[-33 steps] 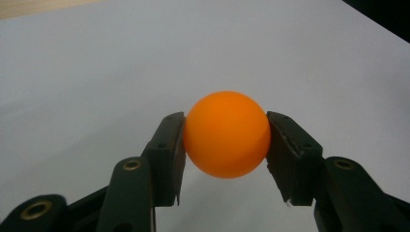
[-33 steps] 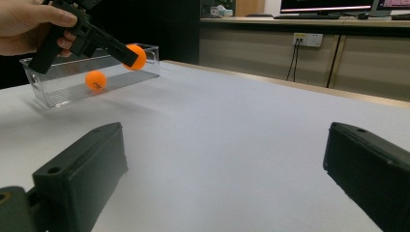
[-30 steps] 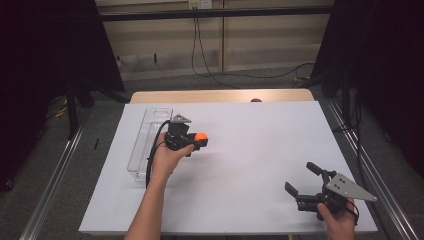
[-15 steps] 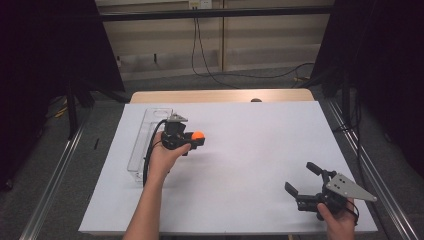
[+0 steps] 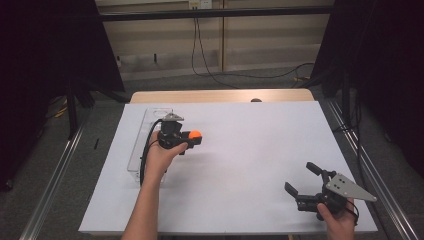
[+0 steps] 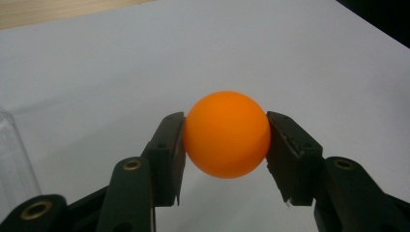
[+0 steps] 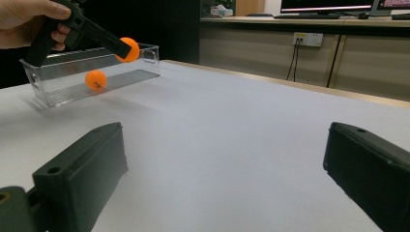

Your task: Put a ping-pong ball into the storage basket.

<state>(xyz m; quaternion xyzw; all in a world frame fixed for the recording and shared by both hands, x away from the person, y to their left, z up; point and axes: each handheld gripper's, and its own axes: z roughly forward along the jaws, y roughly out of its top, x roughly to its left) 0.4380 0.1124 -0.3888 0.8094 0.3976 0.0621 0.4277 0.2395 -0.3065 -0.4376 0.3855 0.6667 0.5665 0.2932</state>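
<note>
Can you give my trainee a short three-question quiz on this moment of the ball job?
1. True or false: the left gripper is shut on the orange ball.
2. What lies inside the clear bin? A) a second orange ball B) a cup C) a pen
3. How do the right gripper jaws stand?

Key:
1. True; both jaws press its sides, above the white table.
2. A; the second orange ball rests on the bin floor.
3. Open, with nothing between them.
</note>
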